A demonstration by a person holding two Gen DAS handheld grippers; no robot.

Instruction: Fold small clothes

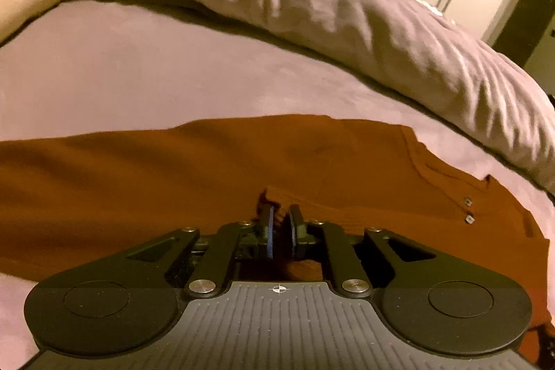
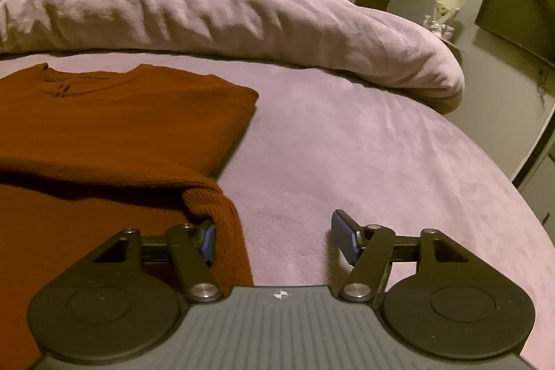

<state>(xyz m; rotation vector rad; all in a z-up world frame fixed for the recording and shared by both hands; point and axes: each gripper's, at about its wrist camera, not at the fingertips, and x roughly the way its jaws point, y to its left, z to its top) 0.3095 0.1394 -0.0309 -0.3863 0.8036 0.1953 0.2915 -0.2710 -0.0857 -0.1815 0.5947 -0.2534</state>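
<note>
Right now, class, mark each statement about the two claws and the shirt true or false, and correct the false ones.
1. The left claw pinches a fold of the shirt. True.
2. The right claw is shut. False: its jaws stand wide apart.
3. The shirt is blue. False: it is rust brown.
4. The shirt lies on the bed. True.
5. A duvet is bunched up beyond the shirt. True.

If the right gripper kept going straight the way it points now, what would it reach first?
Most likely bare lilac bedsheet. The right gripper stands open, the rust-brown shirt only at its left finger; ahead lies sheet, then the rumpled duvet farther off, though depth is unclear.
</note>
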